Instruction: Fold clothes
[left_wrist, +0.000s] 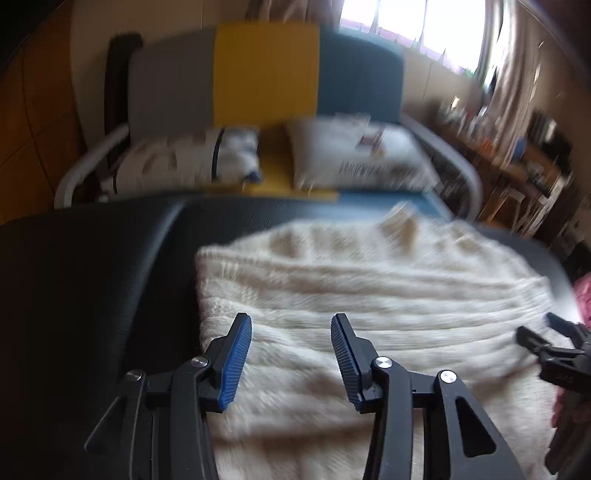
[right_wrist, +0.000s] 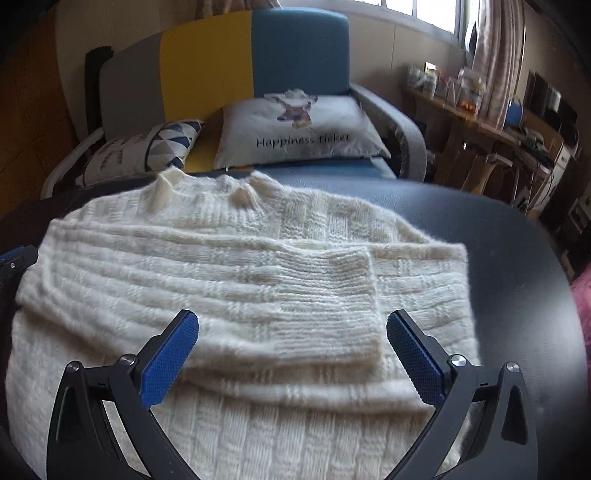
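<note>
Sweater (right_wrist: 236, 280) lies flat on the dark desk (right_wrist: 509, 258), sleeve folded across — both grippers, left (left_wrist: 291, 354) and right (right_wrist: 291, 354), hover with fingers apart, empty. Best pinch both hem corners evenly.

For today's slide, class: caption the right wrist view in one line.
Open right gripper above a cream knit sweater with a sleeve folded across, on a dark table.

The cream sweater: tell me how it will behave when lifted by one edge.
The sweater will probably sag and drape: its sleeve already lies folded flat. The thick, fuzzy knit looks bulky, likely grippy against the ridged pads. It may slide on the smooth dark table.
</note>
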